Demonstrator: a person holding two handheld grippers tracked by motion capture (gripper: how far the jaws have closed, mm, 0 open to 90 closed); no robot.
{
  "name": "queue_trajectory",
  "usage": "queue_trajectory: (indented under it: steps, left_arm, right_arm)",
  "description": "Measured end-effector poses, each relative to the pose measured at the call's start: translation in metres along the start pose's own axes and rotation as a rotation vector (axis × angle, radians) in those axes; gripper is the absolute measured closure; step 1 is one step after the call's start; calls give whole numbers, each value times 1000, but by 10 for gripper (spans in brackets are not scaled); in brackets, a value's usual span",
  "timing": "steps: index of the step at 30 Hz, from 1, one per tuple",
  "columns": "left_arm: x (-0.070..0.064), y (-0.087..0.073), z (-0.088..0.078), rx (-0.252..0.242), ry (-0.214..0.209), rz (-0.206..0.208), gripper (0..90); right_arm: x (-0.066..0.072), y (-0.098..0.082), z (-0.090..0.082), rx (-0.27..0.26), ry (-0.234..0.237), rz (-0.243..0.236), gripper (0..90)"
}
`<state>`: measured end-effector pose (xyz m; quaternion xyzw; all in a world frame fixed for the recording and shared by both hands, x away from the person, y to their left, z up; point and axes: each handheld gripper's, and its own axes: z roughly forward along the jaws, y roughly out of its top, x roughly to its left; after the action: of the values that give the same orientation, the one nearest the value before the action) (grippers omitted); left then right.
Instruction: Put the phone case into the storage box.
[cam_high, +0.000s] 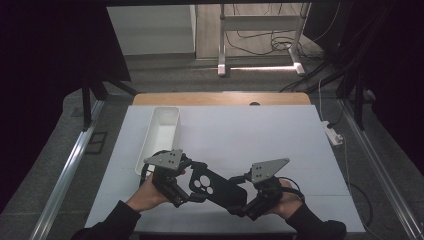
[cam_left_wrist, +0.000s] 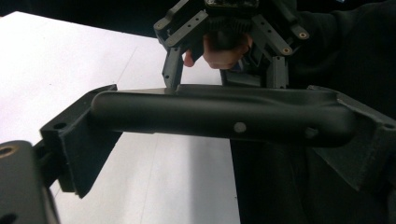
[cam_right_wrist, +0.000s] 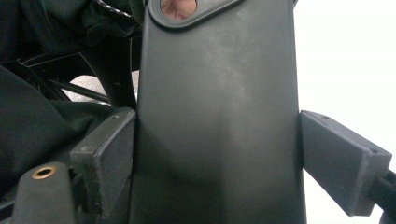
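We are holding the black phone case (cam_high: 216, 189) above the white table (cam_high: 260, 140), the right gripper (cam_high: 245, 207) clamping its long sides, the left gripper (cam_high: 192, 192) grasping its camera end, since it seems light, flexible, somewhat slippery.

Dim room, bright white table (cam_high: 260, 135) glare; close gripper views soft, dark, shadowed.

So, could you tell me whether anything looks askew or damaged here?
Nothing stands out. The black phone case is held off the table between both claws, left and right, and looks intact. The white tray lies at an angle, empty.
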<state>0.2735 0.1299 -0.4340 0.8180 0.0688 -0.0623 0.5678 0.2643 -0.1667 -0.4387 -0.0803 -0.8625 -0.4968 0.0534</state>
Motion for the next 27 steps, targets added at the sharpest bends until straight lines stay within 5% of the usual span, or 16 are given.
queue_trajectory:
  steps: [4, 11, 21, 27]
  left_arm:
    - [2, 0, -2, -25, -42, -22, 104]
    - [2, 2, -3, -11, -46, -40, 135]
    - [0, 5, -2, 31, -11, -43, 153]
    - [-2, 8, -1, 64, 47, -57, 153]
  right_arm:
    - [0, -1, 1, 7, 19, -4, 143]
    - [1, -1, 1, 22, 11, -15, 144]
    - [2, -2, 3, 39, -47, -64, 131]
    - [2, -2, 9, 76, -83, -45, 54]
